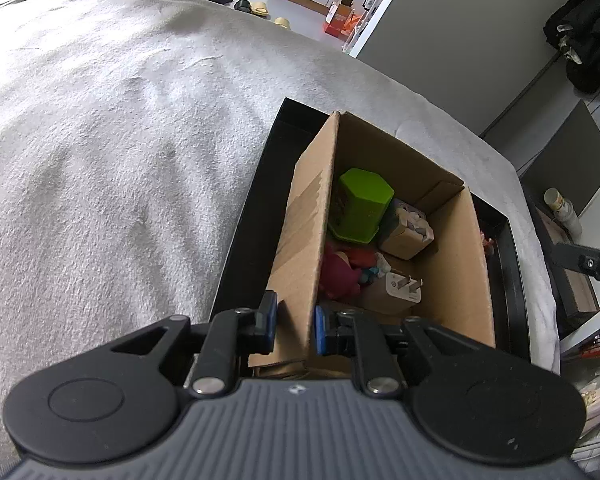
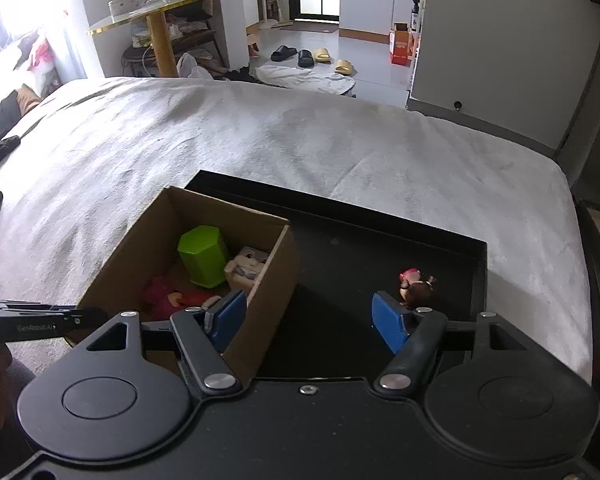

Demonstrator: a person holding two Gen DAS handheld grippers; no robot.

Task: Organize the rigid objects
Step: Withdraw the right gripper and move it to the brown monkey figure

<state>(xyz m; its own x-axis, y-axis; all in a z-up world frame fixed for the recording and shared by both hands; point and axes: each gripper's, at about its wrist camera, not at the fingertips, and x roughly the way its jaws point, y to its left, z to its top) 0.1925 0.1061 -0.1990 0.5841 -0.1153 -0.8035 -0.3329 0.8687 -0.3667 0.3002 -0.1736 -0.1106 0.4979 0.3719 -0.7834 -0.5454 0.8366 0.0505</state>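
Observation:
An open cardboard box point(image 1: 304, 216) stands at the left end of a black tray point(image 2: 380, 236) on the bed. Inside it lie a green hexagonal container point(image 1: 360, 204), a small printed carton point(image 1: 408, 232), a red plush toy point(image 1: 338, 274) and a white plug charger point(image 1: 404, 286). My left gripper point(image 1: 296, 326) is shut on the box's near left wall, one pad on each side. My right gripper point(image 2: 308, 324) is open. Its left finger is over the box's right corner, and its right finger is beside a small brown and pink figurine point(image 2: 416, 286) standing on the tray.
A white blanket point(image 2: 340, 140) covers the bed all around the tray. Beyond the bed's far edge are slippers point(image 2: 312, 56) on the floor and a wooden side table point(image 2: 160, 12). Dark furniture and a bottle point(image 1: 560, 204) stand past the right edge.

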